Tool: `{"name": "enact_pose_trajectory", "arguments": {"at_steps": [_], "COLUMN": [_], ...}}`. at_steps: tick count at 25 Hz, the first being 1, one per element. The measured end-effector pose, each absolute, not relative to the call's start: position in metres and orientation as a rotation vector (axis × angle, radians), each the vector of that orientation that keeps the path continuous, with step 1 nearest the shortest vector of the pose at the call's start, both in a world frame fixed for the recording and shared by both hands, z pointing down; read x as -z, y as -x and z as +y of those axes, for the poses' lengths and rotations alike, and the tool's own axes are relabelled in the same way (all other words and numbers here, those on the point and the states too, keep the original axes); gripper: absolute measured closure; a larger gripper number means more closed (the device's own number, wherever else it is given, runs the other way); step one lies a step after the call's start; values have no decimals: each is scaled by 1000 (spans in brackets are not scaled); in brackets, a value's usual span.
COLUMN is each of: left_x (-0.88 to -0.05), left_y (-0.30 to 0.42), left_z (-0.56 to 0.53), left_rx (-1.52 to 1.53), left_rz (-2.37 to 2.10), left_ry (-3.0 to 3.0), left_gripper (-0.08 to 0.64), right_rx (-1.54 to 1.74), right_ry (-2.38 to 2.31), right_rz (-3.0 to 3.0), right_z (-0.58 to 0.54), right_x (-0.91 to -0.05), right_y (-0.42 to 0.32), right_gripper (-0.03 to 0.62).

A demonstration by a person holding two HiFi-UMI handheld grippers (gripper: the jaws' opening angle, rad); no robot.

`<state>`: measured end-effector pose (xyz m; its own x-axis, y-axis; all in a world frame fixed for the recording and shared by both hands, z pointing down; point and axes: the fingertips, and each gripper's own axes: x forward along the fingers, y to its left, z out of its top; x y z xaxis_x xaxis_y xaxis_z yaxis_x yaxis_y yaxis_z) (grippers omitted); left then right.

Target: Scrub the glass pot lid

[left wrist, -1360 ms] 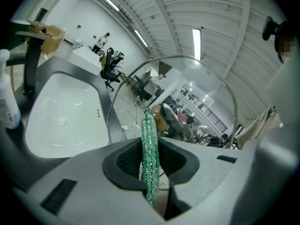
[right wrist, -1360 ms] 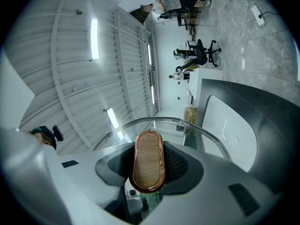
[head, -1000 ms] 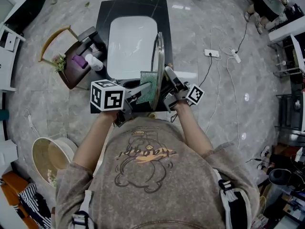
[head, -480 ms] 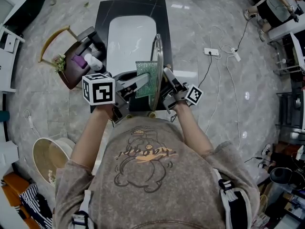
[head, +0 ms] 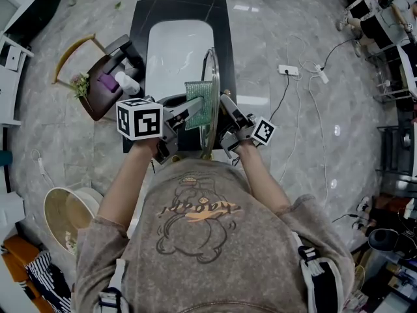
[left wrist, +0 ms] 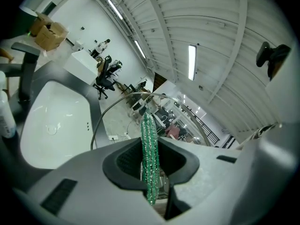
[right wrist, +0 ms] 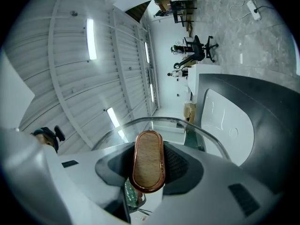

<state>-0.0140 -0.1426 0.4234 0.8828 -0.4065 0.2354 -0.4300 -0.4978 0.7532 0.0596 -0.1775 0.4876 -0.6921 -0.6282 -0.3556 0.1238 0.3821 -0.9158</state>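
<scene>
Marble floor surrounds a black counter (head: 221, 18). Left gripper (head: 190, 113), jaws clamped on a thin green mesh scrub pad (head: 199, 103), has advanced the pad along the glass lid (head: 214, 77): scrubbing is in progress. Right gripper (head: 225, 107) is closed on the lid's oval, wood-faced knob (right wrist: 148, 161), with the lid upright over the white sink (head: 172, 57)

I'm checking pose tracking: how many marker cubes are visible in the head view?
2. One marker cube rides the left gripper, left of the upright glass lid; the other cube rides the right gripper, right of the lid. None appears hidden.
</scene>
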Motion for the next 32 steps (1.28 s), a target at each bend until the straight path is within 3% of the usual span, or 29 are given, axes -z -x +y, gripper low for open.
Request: {"name": "enact_pose_trajectory", "arguments": {"at_steps": [32], "left_x": [-531], "left_y": [29], "left_z": [-156], "left_rx": [-216], "left_rz": [-810], "left_ry": [-2063], "left_gripper": [476], "right_rx": [1369], "right_ry": [461], "right_rz": [1985], "right_z": [-165], "right_x": [-488], "right_y": [-51], "right_gripper": [411]}}
